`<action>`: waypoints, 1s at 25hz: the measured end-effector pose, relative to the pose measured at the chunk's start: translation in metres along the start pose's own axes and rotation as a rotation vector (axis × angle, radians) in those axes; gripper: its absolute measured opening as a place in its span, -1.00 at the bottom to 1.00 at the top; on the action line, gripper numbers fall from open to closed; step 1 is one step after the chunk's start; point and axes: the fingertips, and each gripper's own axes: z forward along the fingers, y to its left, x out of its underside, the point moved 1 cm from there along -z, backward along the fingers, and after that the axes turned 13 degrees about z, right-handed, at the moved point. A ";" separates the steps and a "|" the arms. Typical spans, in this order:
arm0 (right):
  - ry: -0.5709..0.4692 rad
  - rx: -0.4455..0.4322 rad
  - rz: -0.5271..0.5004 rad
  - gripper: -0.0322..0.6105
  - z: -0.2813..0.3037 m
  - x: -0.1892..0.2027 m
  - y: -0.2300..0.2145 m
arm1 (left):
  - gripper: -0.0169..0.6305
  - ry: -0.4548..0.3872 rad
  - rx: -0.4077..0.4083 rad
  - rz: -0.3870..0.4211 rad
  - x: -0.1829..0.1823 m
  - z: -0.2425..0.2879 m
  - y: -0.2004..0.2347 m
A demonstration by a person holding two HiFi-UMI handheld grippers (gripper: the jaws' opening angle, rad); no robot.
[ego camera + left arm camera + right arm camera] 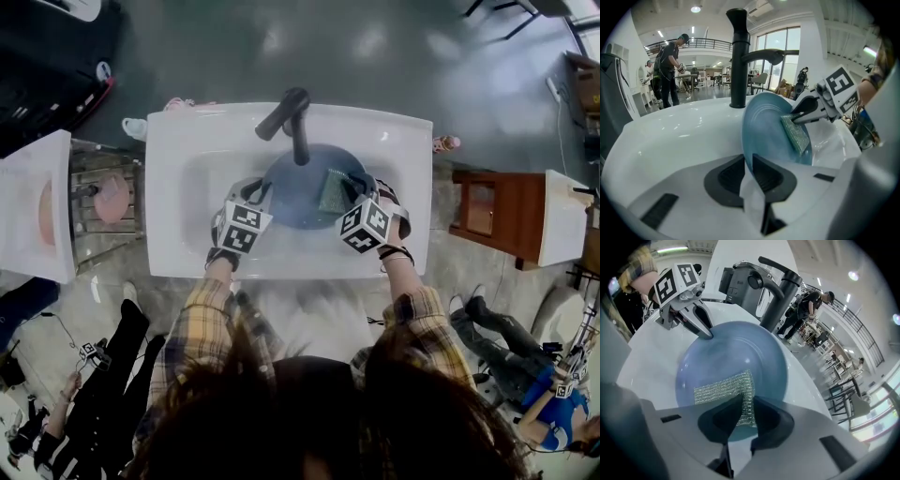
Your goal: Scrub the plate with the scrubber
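Right gripper (743,404) jaws are clamped on scrubber (723,389), which lies flat against plate (736,350) face, right of faucet (780,296). Left gripper (749,161) jaws pinch plate rim left of faucet, holding it tilted in sink (187,141). Scrubber's long axis runs across the plate toward left jaws, so stroke room looks to lie that way.

The plate (764,136) leans tilted in the sink (670,136), with its near rim between the jaws of the left gripper (749,161). The tap (738,61) rises just beyond the plate from that gripper. To its right, the scrubber (797,133) lies against the plate's face, with one edge between the jaws of the right gripper (746,412). Seen from the right gripper, the left one sits ahead and to the left, on the plate's far rim.
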 end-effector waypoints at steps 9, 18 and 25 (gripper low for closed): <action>-0.071 0.096 -0.024 -0.65 -0.004 -0.027 -0.020 | -0.80 0.018 0.011 -0.033 -0.001 -0.001 -0.004; -0.139 0.059 0.014 -0.64 0.006 -0.071 0.005 | -0.80 0.024 0.010 -0.068 -0.001 -0.002 -0.004; -0.165 -0.002 -0.034 -0.64 0.018 -0.103 0.051 | -0.80 0.043 0.000 -0.089 0.001 -0.001 -0.006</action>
